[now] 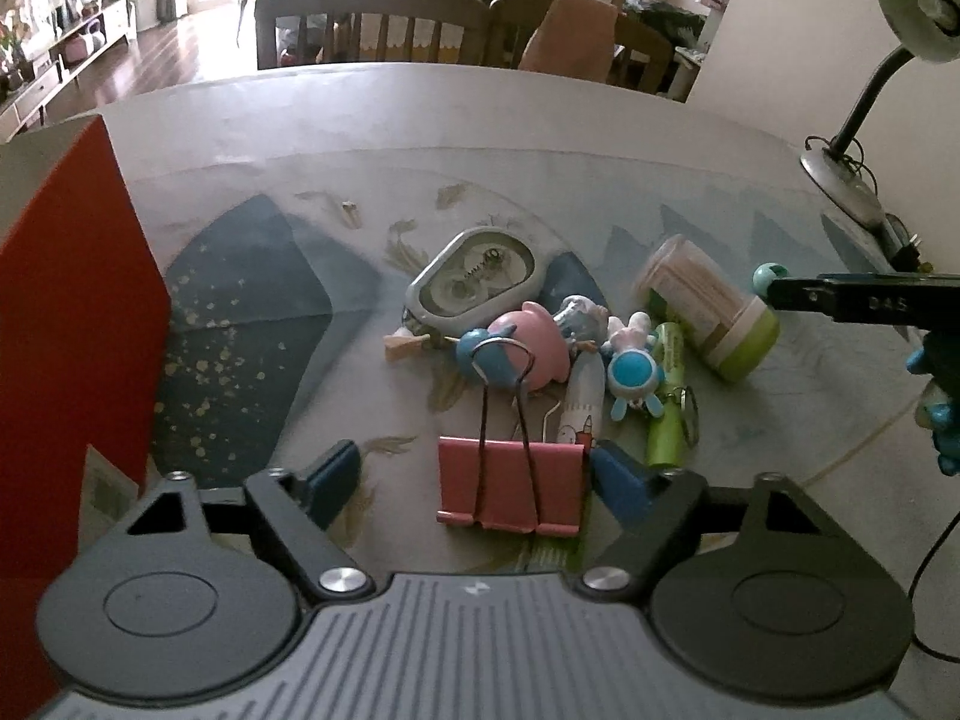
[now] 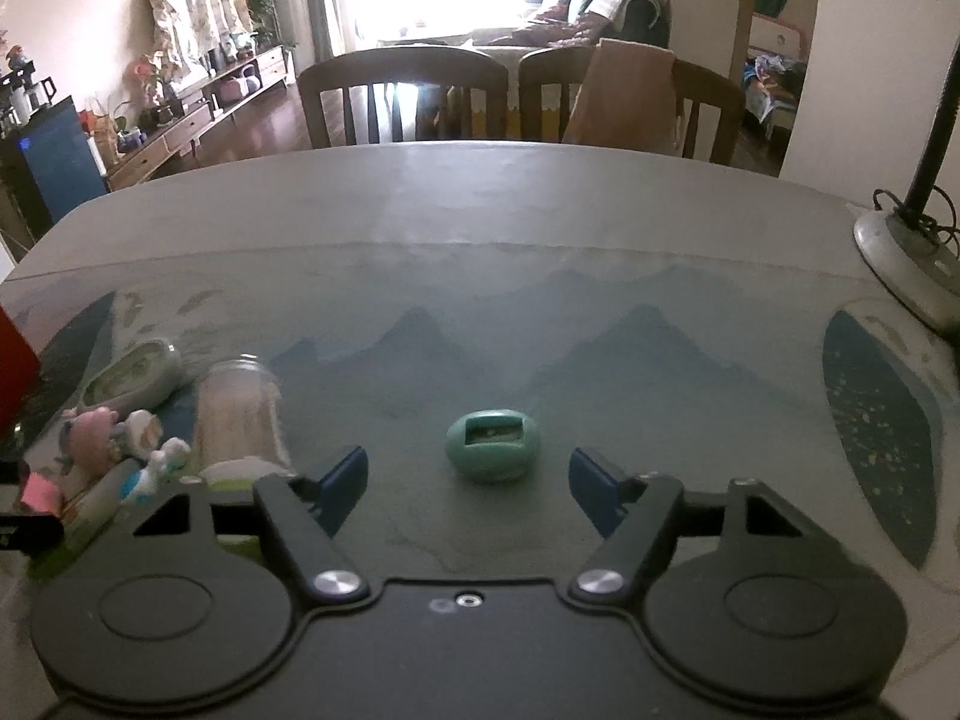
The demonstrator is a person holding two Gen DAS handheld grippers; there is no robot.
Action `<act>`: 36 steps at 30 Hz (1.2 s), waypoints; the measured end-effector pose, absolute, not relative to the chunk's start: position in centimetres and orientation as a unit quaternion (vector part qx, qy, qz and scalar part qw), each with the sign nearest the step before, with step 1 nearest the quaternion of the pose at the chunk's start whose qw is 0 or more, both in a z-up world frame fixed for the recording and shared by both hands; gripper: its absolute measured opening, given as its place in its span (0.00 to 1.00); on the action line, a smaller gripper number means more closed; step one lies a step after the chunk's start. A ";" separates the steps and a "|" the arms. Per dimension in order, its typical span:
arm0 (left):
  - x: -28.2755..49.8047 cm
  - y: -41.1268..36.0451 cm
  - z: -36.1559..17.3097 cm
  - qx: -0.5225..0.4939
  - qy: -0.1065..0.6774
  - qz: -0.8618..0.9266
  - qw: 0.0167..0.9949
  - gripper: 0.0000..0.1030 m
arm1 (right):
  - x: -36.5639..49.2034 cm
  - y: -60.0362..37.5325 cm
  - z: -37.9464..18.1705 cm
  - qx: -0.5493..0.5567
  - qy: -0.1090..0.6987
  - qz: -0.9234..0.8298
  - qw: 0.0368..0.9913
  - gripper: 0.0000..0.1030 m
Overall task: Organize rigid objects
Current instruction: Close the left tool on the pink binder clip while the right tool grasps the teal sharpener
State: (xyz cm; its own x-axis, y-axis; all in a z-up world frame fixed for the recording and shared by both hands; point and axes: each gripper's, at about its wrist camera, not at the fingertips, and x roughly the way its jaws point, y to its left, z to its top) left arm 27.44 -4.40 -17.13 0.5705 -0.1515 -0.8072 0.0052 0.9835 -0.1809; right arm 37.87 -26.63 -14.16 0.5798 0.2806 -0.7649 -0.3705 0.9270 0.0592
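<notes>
Two grippers hang over the patterned table (image 2: 480,210). The left gripper (image 1: 477,477) stands partly open around a pink binder clip (image 1: 510,489); its right pad sits just beside the clip, contact unclear. The right gripper (image 2: 468,480) is partly open, holding nothing, a teal egg-shaped sharpener (image 2: 493,446) lying just beyond its fingertips. Toys and a toothpick jar (image 1: 708,309) cluster farther off.

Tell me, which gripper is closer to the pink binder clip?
Left. The left gripper has the pink binder clip between its open fingers. The right gripper faces a green egg-shaped toy away from the pile.
</notes>
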 end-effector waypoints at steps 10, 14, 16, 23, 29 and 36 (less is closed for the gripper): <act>27.6 -5.0 -16.9 -0.096 0.456 -0.064 0.883 0.52 | 38.2 -26.8 -15.0 -0.040 0.428 0.178 0.885 0.41; 27.5 -4.9 -16.9 -0.099 0.455 -0.060 0.883 0.51 | 38.0 -26.9 -14.8 -0.039 0.425 0.175 0.887 0.33; 27.4 -5.0 -16.6 -0.099 0.454 -0.057 0.883 0.51 | 37.7 -27.0 -14.6 -0.041 0.421 0.172 0.890 0.32; 26.7 -5.1 -15.4 -0.091 0.453 -0.050 0.886 0.51 | 36.7 -27.1 -13.0 -0.042 0.416 0.181 0.890 0.09; 25.8 -5.0 -14.7 -0.093 0.448 -0.049 0.888 0.51 | 36.5 -27.0 -13.2 -0.044 0.420 0.180 0.888 0.29; 25.4 -5.0 -14.2 -0.091 0.446 -0.043 0.889 0.51 | 37.0 -25.7 -13.7 -0.057 0.416 0.198 0.886 0.43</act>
State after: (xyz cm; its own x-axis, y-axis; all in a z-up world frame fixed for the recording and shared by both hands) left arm 25.36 -4.99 -14.17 0.5984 -0.1573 -0.7856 -0.0052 0.9798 -0.2001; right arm 37.01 -25.67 -13.68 0.5750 0.3032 -0.7599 -0.3982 0.9151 0.0638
